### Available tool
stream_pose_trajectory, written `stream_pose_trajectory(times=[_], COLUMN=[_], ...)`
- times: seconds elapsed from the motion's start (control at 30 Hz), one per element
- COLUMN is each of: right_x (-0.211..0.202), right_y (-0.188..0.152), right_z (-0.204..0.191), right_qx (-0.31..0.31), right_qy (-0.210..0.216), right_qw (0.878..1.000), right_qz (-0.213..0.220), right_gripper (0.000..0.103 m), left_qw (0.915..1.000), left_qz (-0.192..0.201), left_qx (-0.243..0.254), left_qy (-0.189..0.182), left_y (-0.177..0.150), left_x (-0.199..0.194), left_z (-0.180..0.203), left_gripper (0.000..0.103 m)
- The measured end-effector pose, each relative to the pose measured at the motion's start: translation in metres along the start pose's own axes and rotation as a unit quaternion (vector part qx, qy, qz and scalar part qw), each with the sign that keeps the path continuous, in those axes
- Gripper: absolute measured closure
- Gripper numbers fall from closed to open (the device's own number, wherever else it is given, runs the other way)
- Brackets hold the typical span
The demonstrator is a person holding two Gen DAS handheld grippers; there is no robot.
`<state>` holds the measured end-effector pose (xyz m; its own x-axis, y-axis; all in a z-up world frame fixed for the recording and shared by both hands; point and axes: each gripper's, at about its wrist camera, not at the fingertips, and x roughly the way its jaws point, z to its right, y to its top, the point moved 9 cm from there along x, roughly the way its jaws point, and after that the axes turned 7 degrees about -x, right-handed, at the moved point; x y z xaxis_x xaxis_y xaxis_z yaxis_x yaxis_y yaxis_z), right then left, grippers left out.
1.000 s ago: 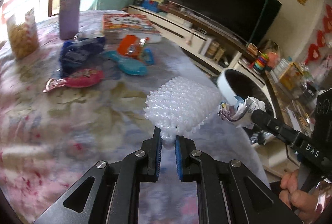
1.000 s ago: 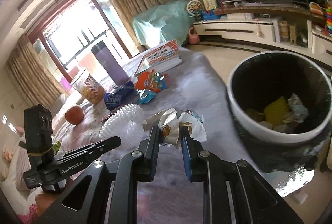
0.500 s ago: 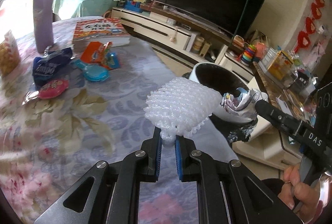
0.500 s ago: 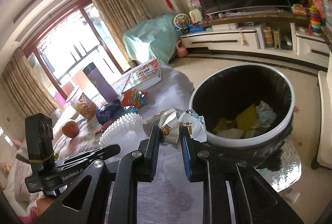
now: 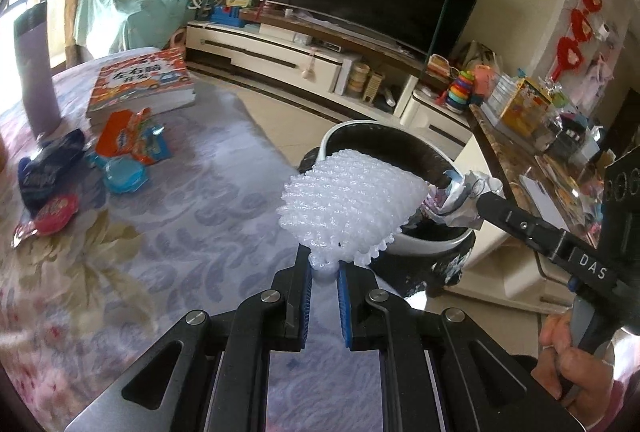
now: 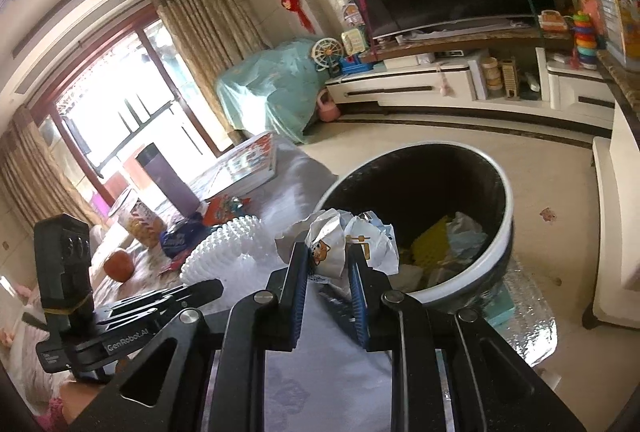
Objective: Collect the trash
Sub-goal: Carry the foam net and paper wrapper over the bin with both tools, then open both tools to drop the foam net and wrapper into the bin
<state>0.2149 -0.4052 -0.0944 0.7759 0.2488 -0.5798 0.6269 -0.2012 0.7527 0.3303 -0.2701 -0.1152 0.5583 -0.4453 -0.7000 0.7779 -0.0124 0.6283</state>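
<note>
My left gripper (image 5: 323, 272) is shut on a white foam fruit net (image 5: 352, 207) and holds it in the air at the near rim of the white trash bin (image 5: 434, 246). My right gripper (image 6: 329, 264) is shut on a crumpled white wrapper (image 6: 340, 238) and holds it over the bin's near rim (image 6: 464, 284). The bin has a black liner and holds yellow and white trash (image 6: 432, 250). The right gripper with its wrapper (image 5: 460, 199) shows in the left wrist view, just right of the net. The net (image 6: 224, 244) and the left gripper (image 6: 200, 290) show in the right wrist view.
On the flowered tablecloth (image 5: 160, 232) lie an orange snack packet (image 5: 124, 135), a blue lid (image 5: 122, 175), a dark blue packet (image 5: 44, 171), a red wrapper (image 5: 52, 218), a book (image 5: 140, 83) and a purple flask (image 5: 34, 71). A TV stand (image 5: 320, 59) runs along the far wall.
Both grippers have moved away from the table's middle toward the bin, carrying the net and the wrapper. The bin now sits closer and larger in both views.
</note>
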Motion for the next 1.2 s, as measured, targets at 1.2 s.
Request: stream_pose_trajectory(times=[1.2], right_x=[0.035], right_y=[0.017], right_z=[0.071], right_qx=[0.021], right_qy=[-0.033], right_qw=[0.999], right_qz=[-0.036], right_gripper=[0.078], left_qw=[0.9981], left_qz=[-0.039], left_qx=[0.040], left_qy=[0.025], left_y=[0.051], left_x=[0.095], left_z=[0.059], left_gripper=[0.069])
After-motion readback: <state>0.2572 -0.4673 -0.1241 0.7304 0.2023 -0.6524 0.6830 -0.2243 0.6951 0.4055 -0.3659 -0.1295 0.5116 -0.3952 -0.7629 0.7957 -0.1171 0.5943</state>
